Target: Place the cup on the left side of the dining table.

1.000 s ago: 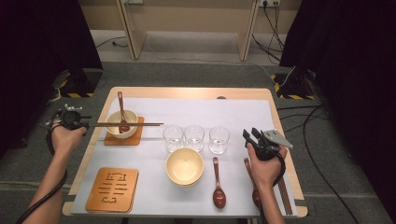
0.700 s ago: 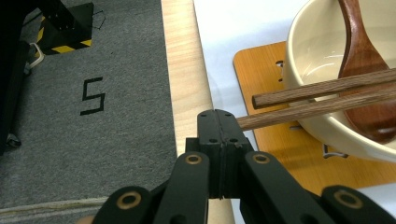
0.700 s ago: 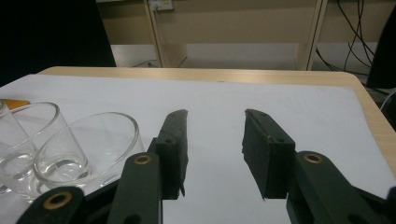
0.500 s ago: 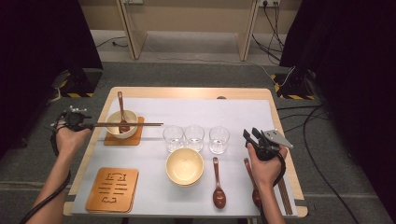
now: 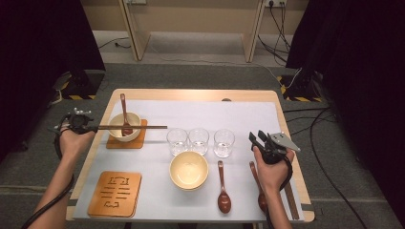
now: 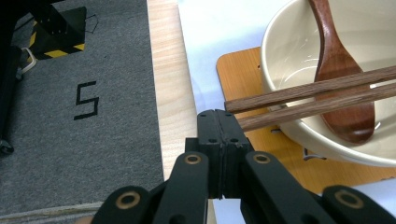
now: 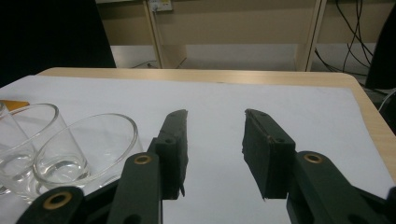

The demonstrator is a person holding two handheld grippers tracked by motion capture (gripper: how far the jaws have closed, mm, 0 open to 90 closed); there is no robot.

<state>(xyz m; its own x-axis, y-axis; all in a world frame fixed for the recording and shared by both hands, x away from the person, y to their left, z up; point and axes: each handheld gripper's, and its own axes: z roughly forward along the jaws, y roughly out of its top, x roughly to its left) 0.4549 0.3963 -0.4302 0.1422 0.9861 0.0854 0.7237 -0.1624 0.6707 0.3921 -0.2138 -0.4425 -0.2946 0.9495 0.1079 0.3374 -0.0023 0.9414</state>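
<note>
The table is pale wood, and a white sheet covers most of its top. At the near left corner of the sheet lies a carved wooden mat. A second mat lies further back on the left under a cream bowl. A brown spoon stands in that bowl, its handle leaning over the far rim.

A second bowl, empty, sits near the middle of the sheet. Behind it three glasses stand in a row side by side. Two more spoons lie near the front: one just right of the empty bowl, the other partly under the right hand.

The chopsticks lie level across the rim of the left bowl, over the spoon's head, with their ends reaching out past the mat toward the table's left edge.

The left gripper is at that edge. In the left gripper view its jaws are pressed together, and the tip of the left gripper is right at the near ends of the chopsticks. I cannot tell whether it pinches them.

The right gripper is held over the right side of the sheet, well apart from the glasses. Its jaws are spread with nothing between them; in the right gripper view, bare sheet shows in the gap of the right gripper.
</note>
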